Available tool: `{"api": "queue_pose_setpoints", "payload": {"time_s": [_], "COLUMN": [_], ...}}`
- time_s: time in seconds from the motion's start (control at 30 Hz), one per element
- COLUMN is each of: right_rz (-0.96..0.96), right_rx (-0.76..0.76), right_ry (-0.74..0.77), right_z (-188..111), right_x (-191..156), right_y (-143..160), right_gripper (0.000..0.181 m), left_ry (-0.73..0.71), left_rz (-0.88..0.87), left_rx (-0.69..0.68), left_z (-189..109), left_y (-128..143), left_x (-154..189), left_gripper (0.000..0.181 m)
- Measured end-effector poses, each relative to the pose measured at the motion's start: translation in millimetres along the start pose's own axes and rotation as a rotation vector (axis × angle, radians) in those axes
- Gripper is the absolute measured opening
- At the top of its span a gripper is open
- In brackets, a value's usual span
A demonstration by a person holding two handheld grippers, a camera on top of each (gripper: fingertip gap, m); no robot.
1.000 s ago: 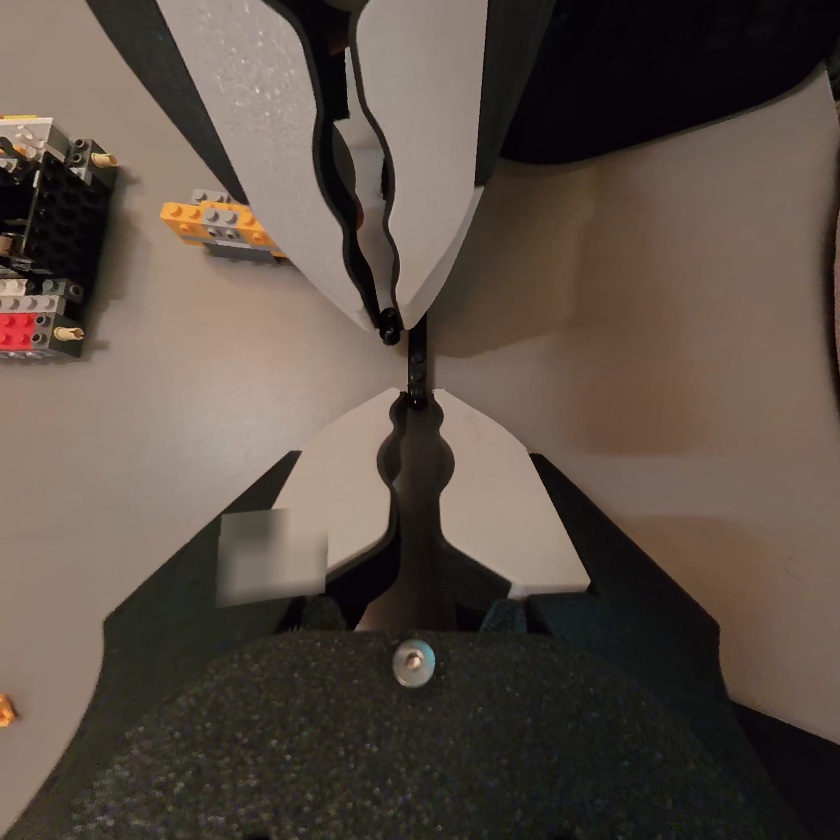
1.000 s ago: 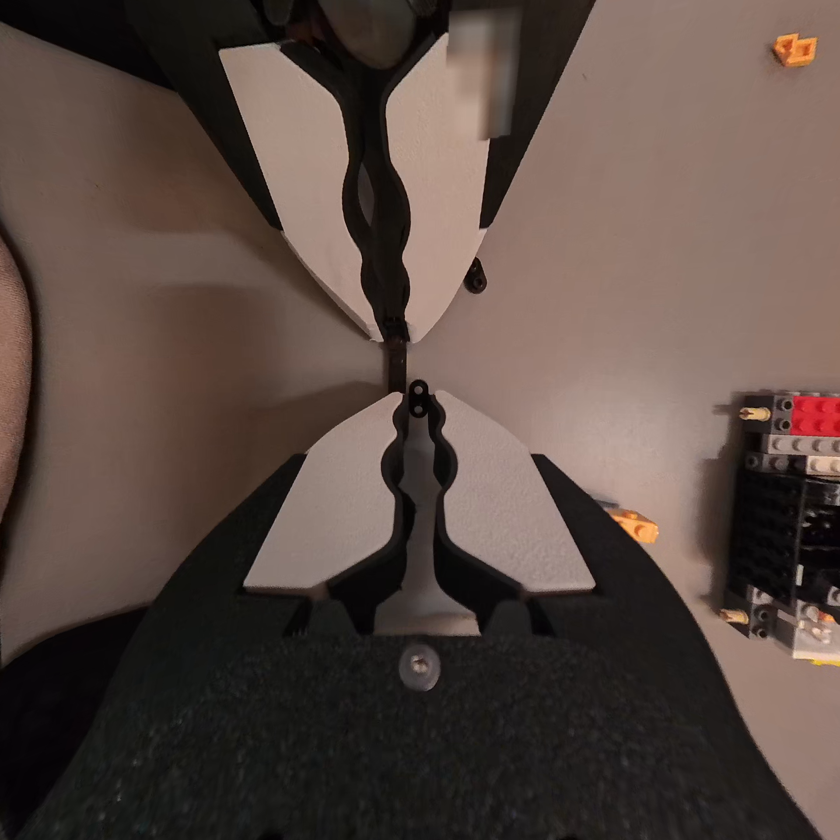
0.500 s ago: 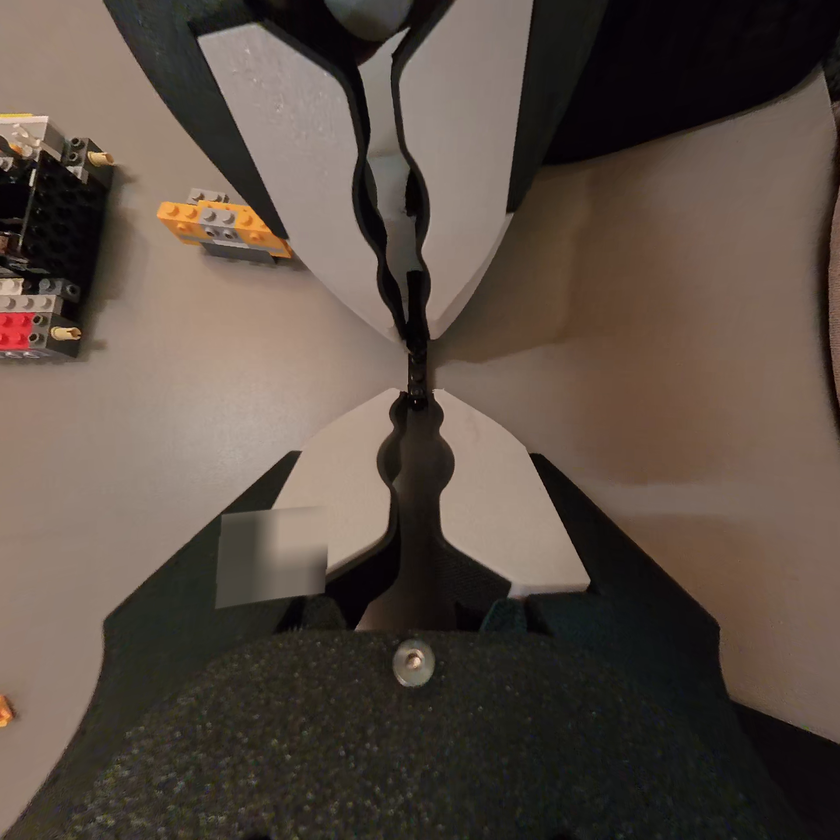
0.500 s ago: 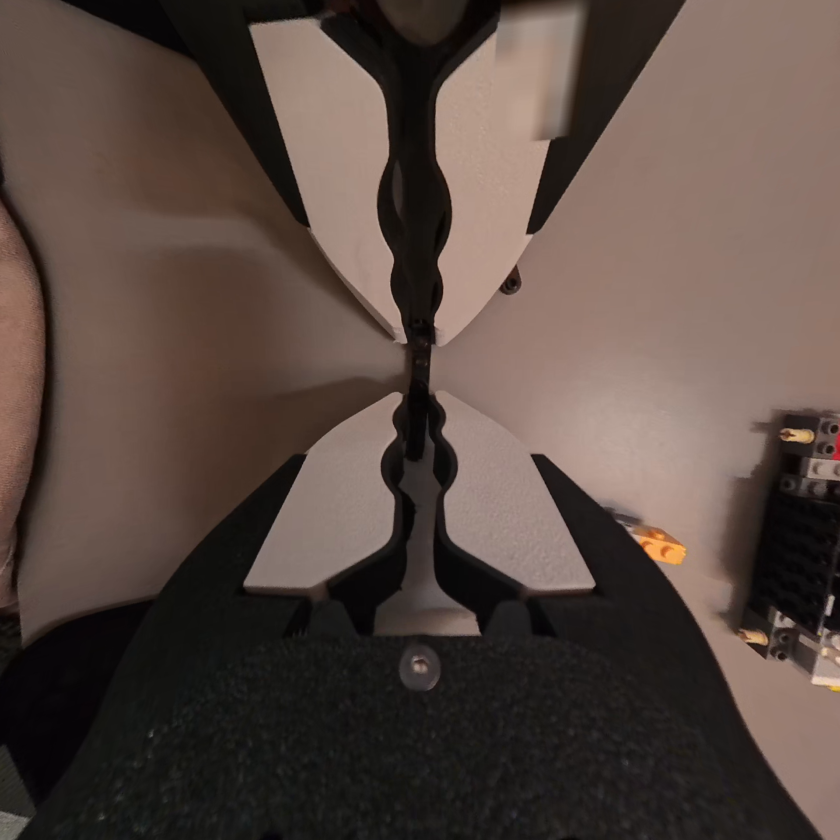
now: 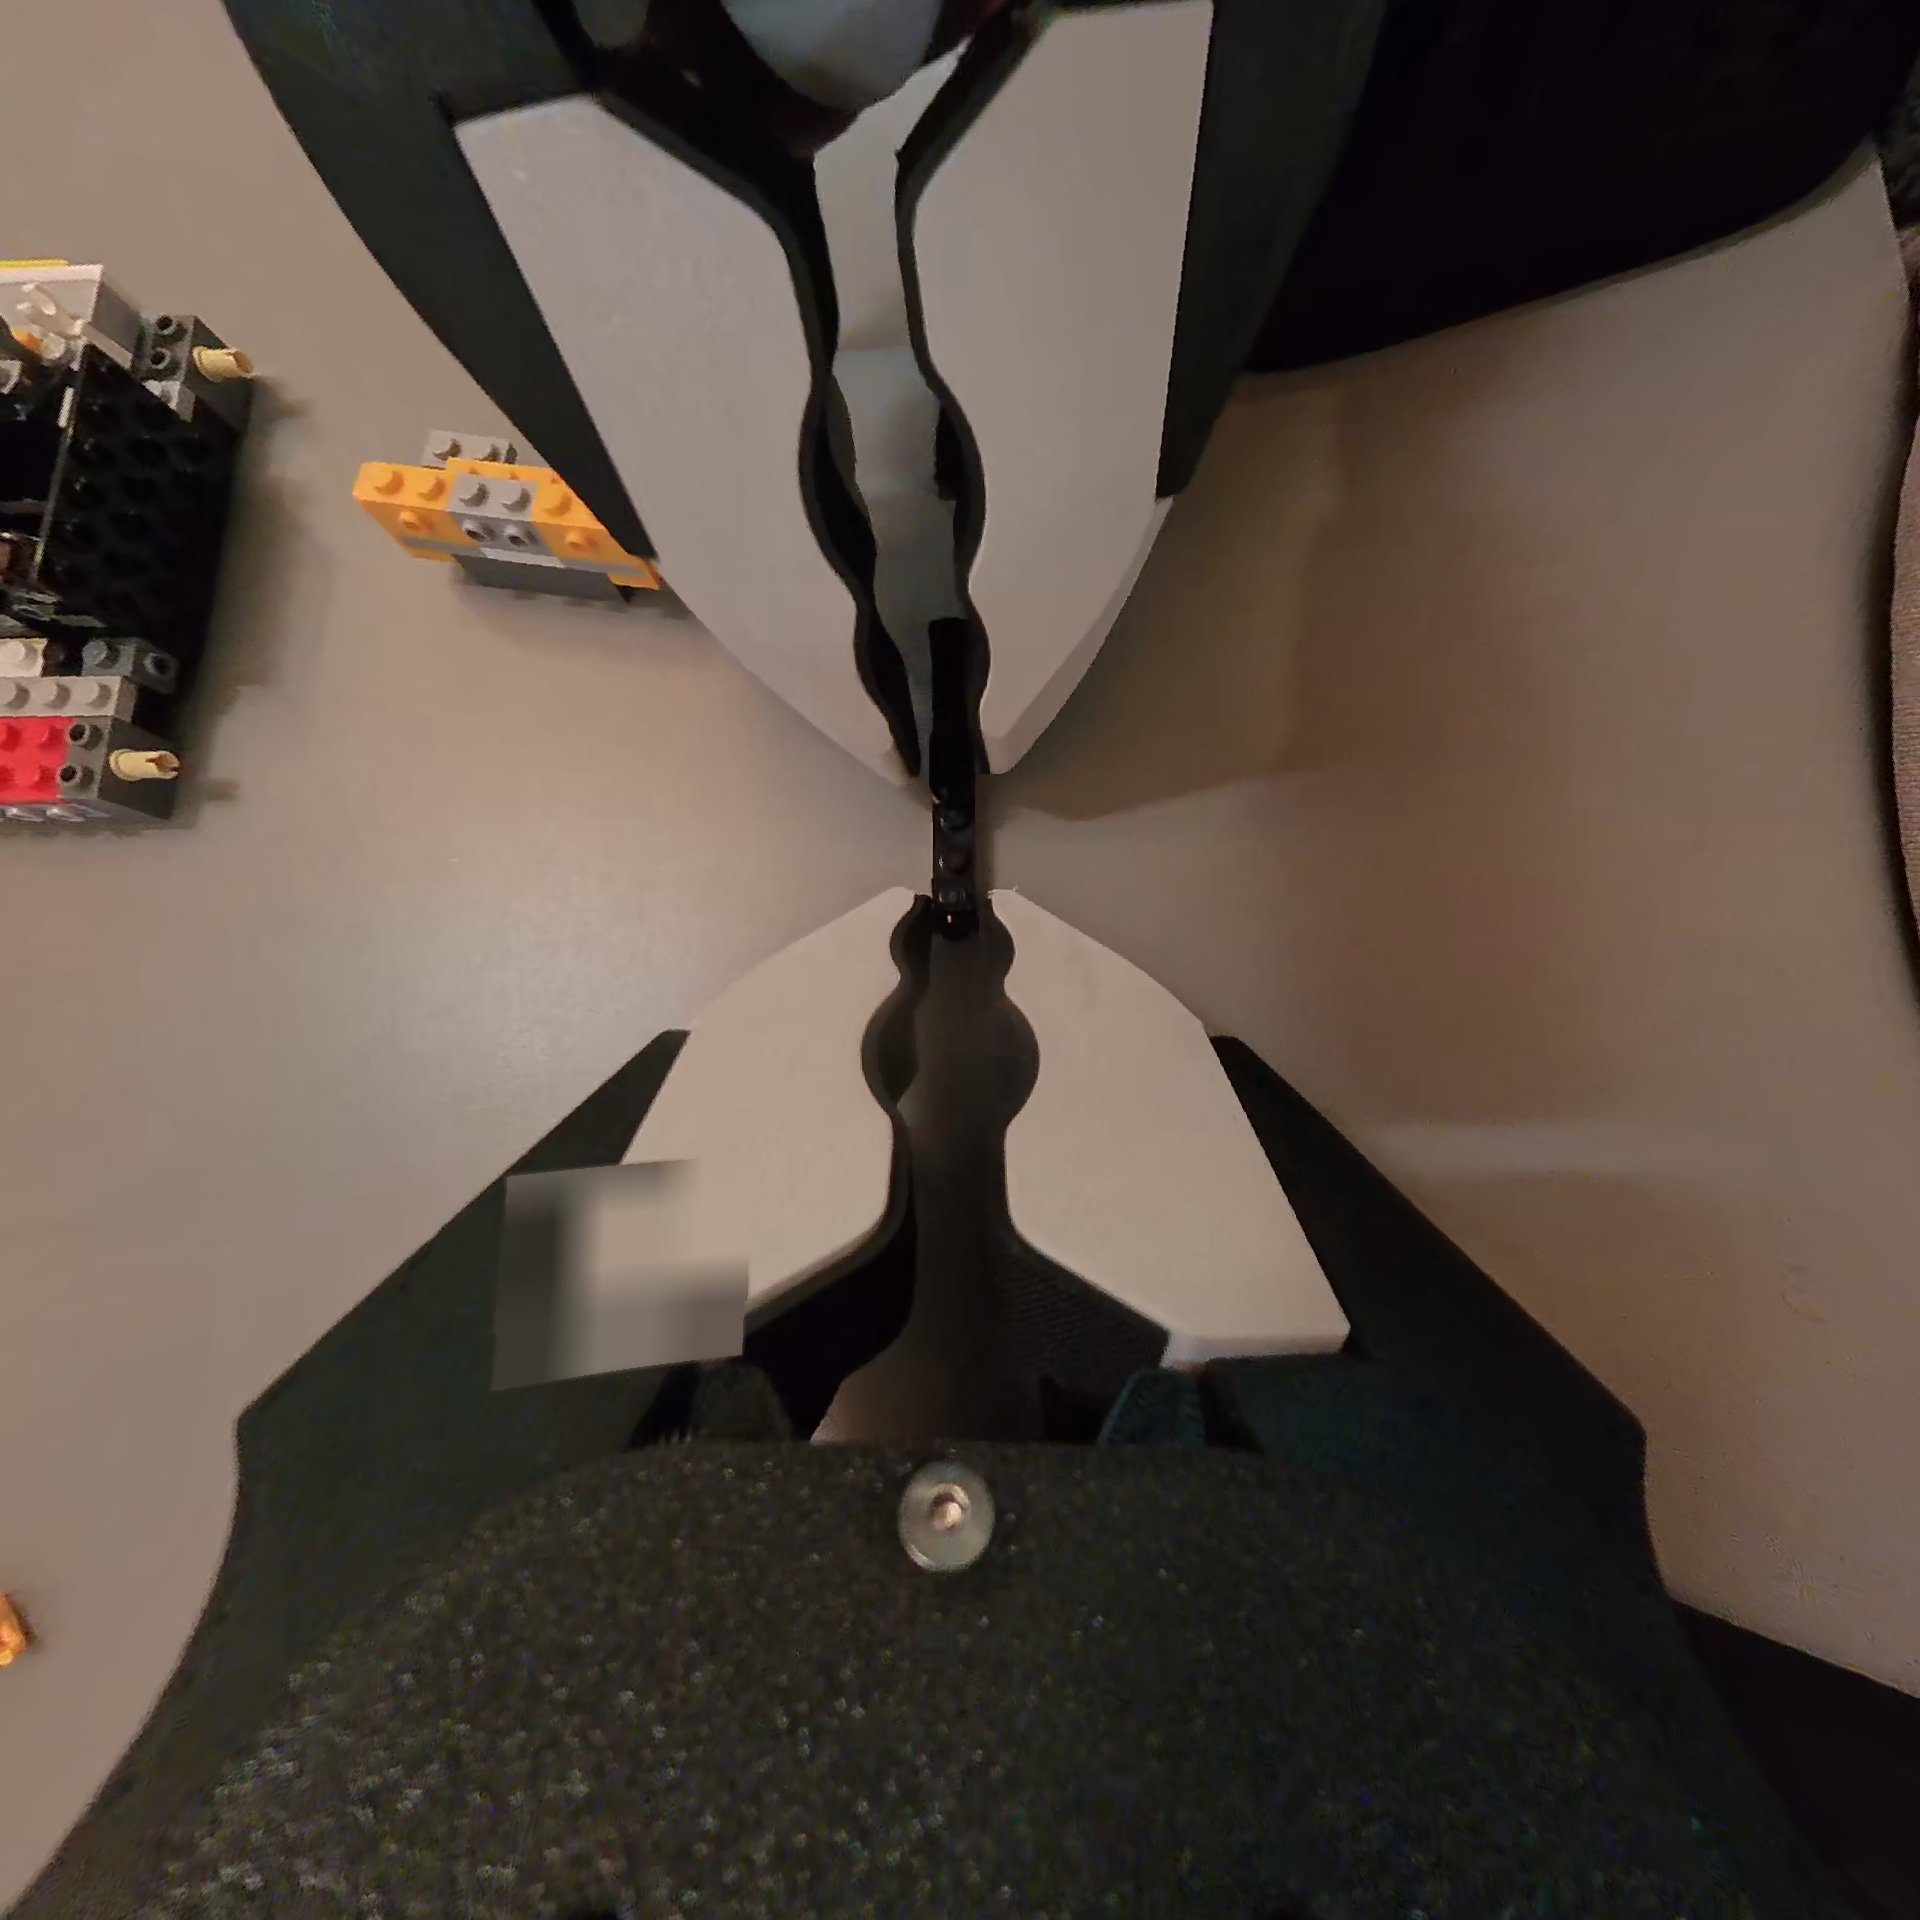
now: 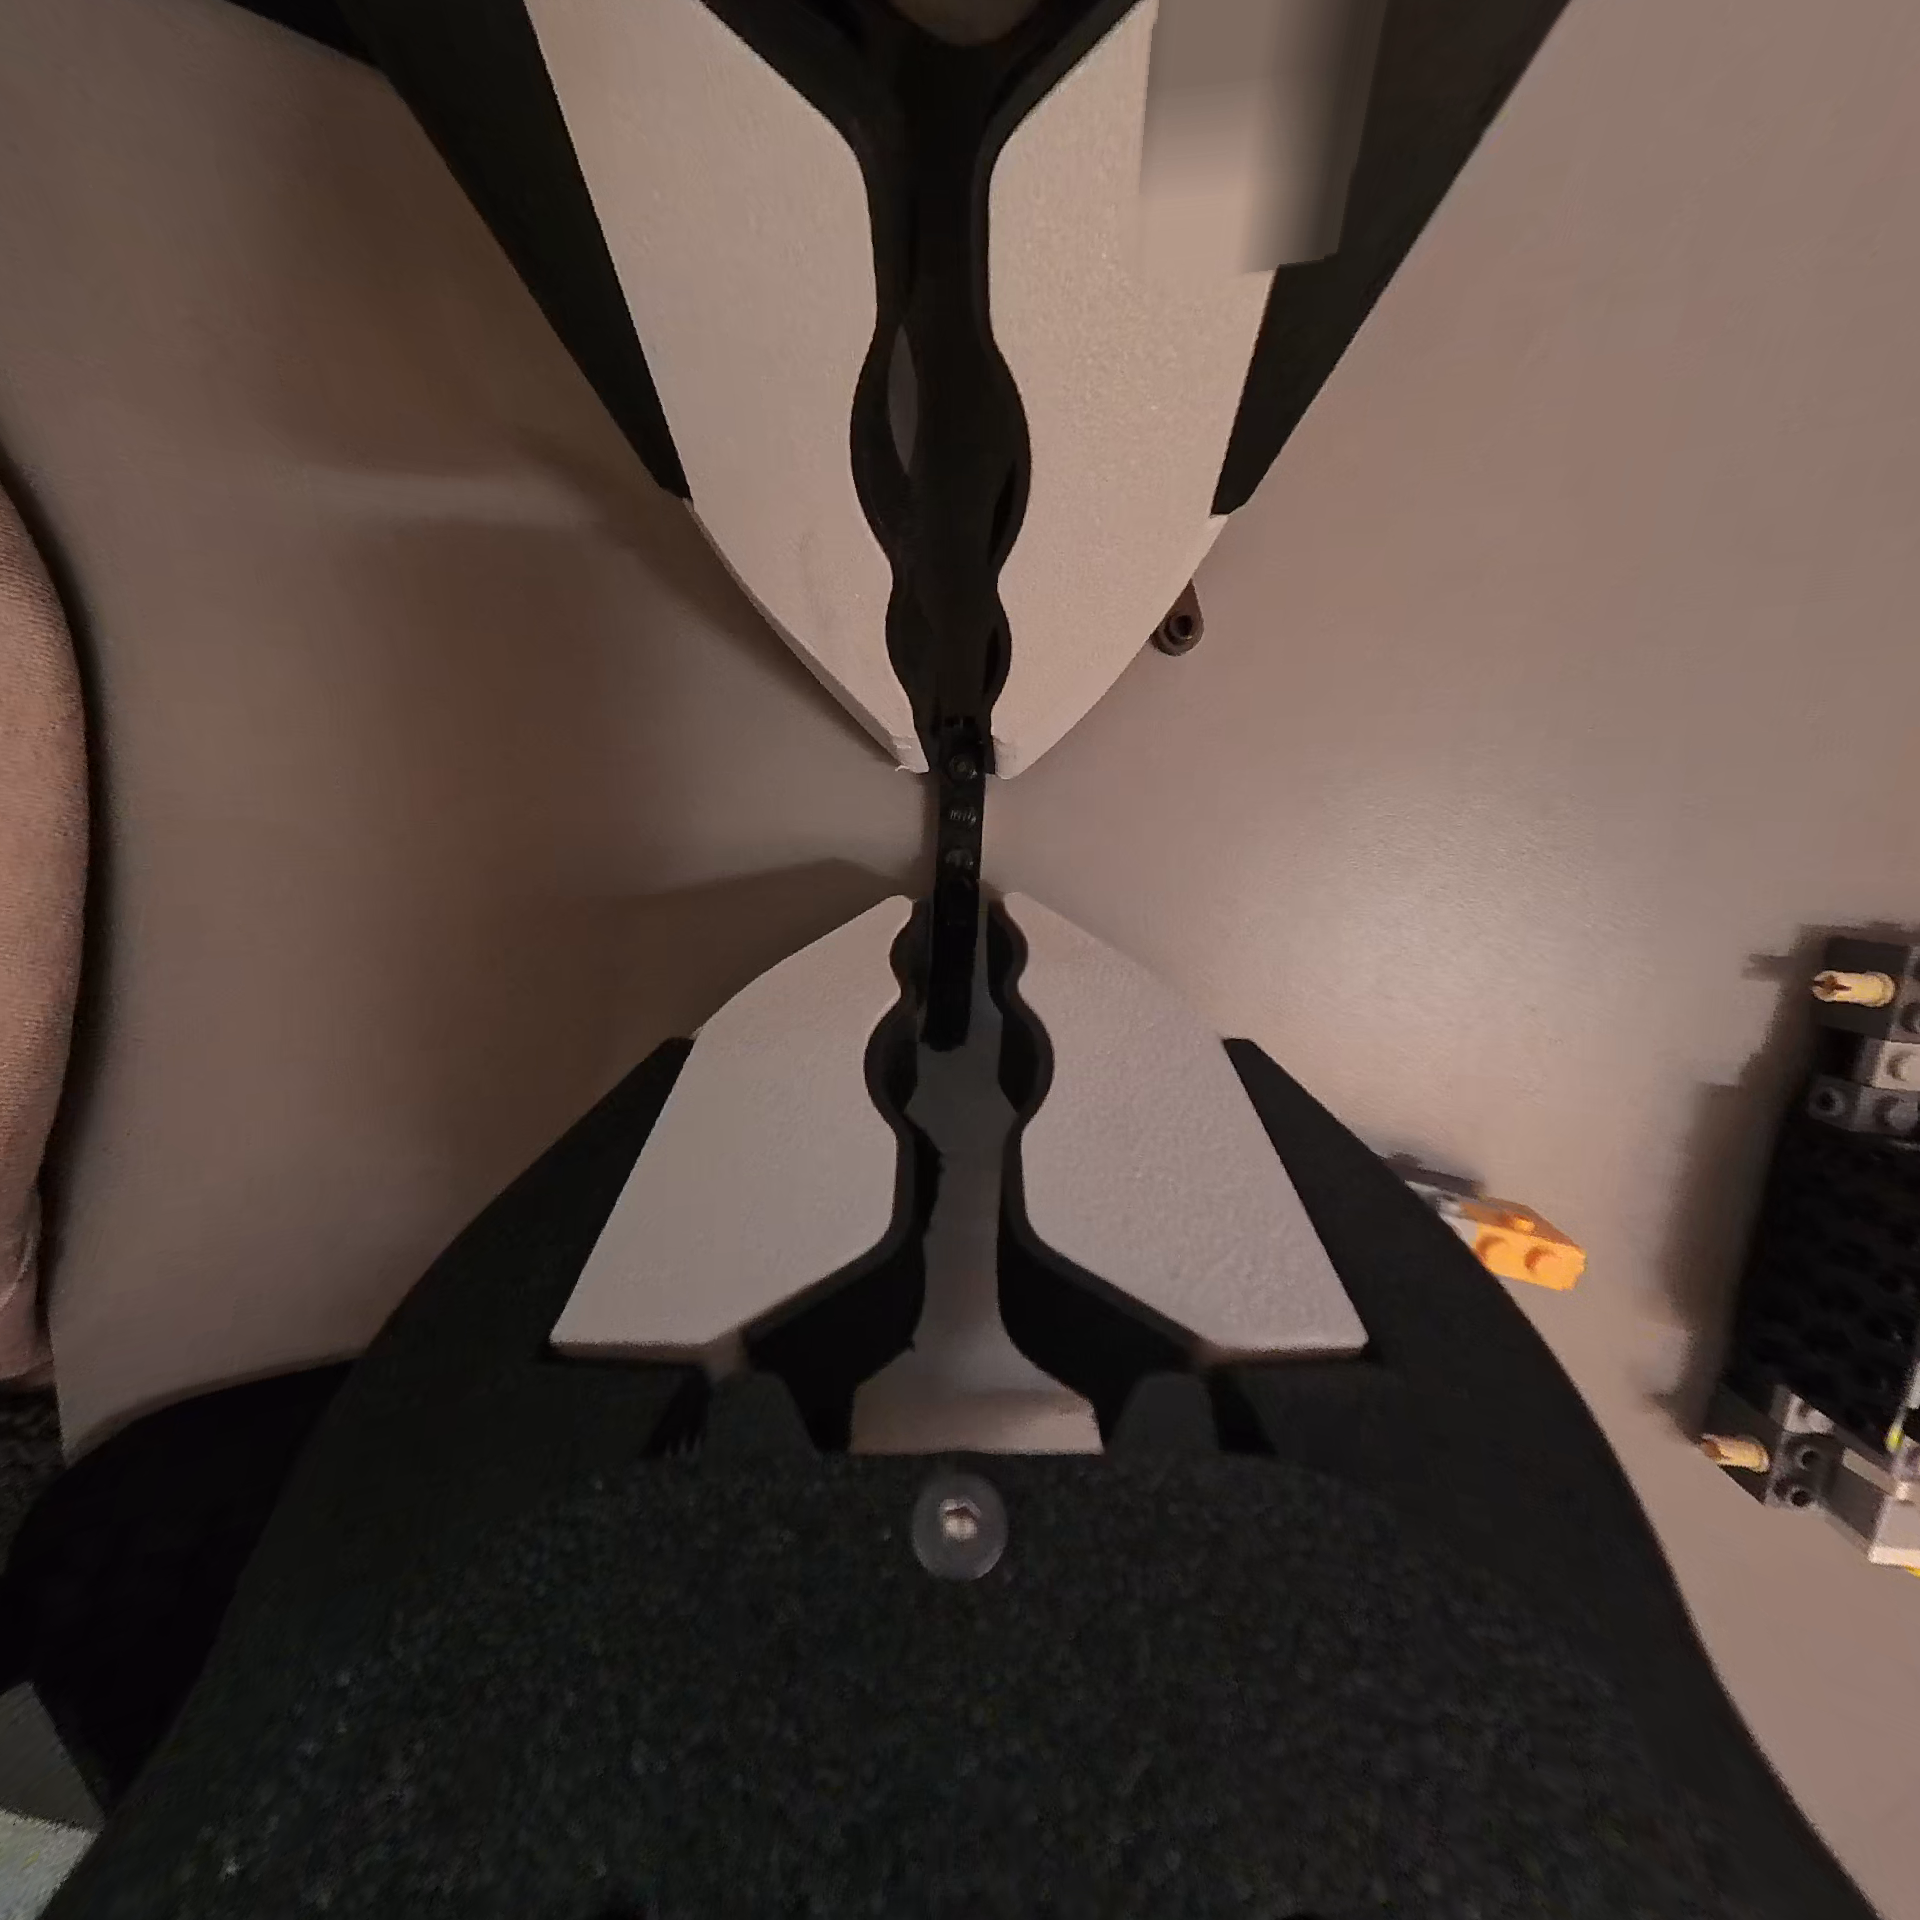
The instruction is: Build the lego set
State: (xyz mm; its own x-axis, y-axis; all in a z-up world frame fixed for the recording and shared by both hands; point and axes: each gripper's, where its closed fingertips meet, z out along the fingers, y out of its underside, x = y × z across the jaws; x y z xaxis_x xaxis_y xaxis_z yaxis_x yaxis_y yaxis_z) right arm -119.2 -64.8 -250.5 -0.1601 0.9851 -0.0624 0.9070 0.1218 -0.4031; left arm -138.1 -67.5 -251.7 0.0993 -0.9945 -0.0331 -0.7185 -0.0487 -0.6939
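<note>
A: Item: thin black perforated plastic lego strip [image 5: 954, 821], pinched at both ends between your left gripper [image 5: 951, 914] and right gripper [image 5: 940, 764], above the grey table [image 5: 520, 987].

B: Axis runs twelve to six. Risk: twist either grip and it likely pops free.

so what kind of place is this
Probably a hobby or work table set up for brick building: a plain grey tabletop, a partly built black brick model at its edge, and loose orange and grey bricks nearby. The wider room is out of view.
</note>
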Motion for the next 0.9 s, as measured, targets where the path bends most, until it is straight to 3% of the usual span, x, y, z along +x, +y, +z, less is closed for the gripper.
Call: {"api": "queue_pose_setpoints", "payload": {"time_s": [0.2,0.9], "right_rz": [0.012,0.016], "right_rx": [0.039,-0.012], "right_ry": [0.008,0.027], "right_z": [-10,0], "right_x": [1,-1], "right_y": [-2,-1], "right_gripper": [0.013,0.008], "left_ry": [0.001,0.000], "left_rz": [0.002,0.006], "left_rx": [-0.001,-0.005], "left_z": [0,0], "left_y": [0,0], "left_x": [1,1], "left_gripper": [0.008,0.008]}}
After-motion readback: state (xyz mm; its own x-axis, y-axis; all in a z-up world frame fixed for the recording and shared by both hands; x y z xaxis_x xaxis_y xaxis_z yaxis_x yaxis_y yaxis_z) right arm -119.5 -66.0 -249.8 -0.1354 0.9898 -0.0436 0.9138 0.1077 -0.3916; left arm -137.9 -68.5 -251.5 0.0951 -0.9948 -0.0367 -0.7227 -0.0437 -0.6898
